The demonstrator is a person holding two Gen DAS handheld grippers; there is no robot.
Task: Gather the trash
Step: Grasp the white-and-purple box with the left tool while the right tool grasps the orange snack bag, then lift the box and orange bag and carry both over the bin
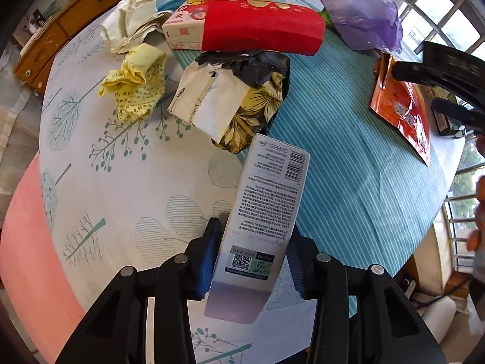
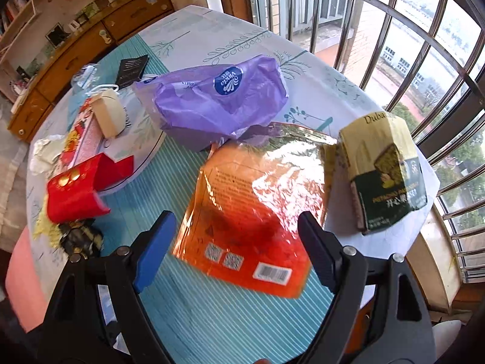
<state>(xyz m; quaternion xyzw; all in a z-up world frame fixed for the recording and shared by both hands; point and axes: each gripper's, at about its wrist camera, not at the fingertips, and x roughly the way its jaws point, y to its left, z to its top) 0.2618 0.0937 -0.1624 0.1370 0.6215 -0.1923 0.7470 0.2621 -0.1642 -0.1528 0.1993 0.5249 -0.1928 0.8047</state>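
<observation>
Trash: scattered over a round table (image 1: 127,182) whose cloth is partly white with printed trees, partly teal with stripes.
Left gripper (image 1: 251,254): points steeply down at the cloth; its blue pads sit against both sides of a tall grey printed carton (image 1: 266,209), so the jaws are closed on it at a middling width.
Grey carton: upright between the left pads, barcode end away from the camera, QR label near the pads.
Right gripper (image 2: 236,248): jaws spread wide, nothing gripped — the orange foil pouch (image 2: 251,206) lies flat on the teal stripes between and below the fingers; contact cannot be told.
Orange pouch: back side up, with two QR codes and a barcode at its near edge; in the left wrist view it lies at the far right of the table.
Green and cream snack box (image 2: 385,176): just right of the pouch, crumpled, near the table edge.
Purple tissue wrapper (image 2: 218,103): beyond the pouch, puffed up.
Red sleeve (image 1: 260,28): lies across a strawberry-print carton (image 1: 197,9) at the far side.
Floral black wrapper (image 1: 236,103): torn open, just beyond the grey carton.
Yellow crumpled paper (image 1: 136,85): left of the floral wrapper, beside a crumpled white paper (image 1: 130,24).
Surroundings: wooden drawers (image 2: 91,42) behind the table — barred window (image 2: 394,30) to the right.
</observation>
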